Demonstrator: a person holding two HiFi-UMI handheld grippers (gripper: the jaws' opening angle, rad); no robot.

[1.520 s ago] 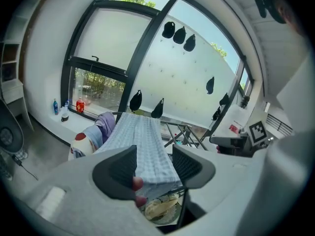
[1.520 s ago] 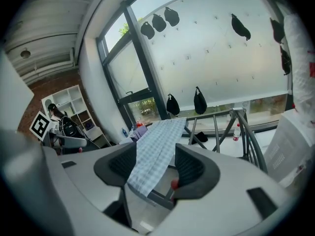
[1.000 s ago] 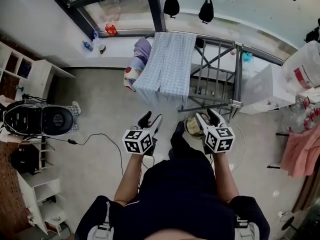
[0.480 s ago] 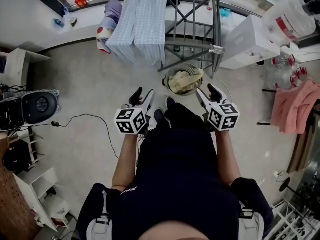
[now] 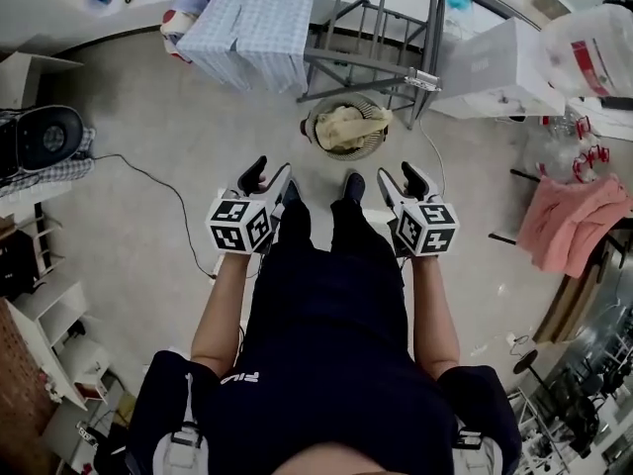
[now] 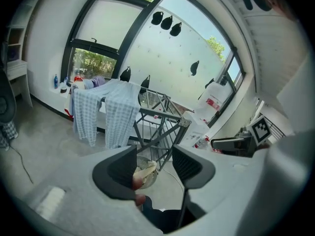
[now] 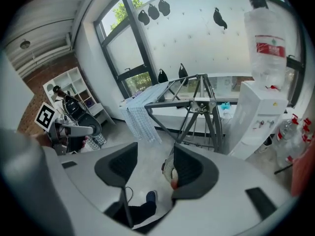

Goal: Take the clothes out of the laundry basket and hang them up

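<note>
On the floor at the foot of the drying rack [image 5: 368, 64], laundry basket [image 5: 345, 127] of pale clothes [image 5: 348, 123], half hidden behind a jaw in each gripper view, rack's top cut off in the head view, left gripper [image 5: 267, 176] and right gripper [image 5: 399, 182] with jaws spread, holding nothing, apart from the basket.

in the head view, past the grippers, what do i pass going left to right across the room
black round appliance → blue checked cloth → laundry basket → white water dispenser → pink cloth
</note>
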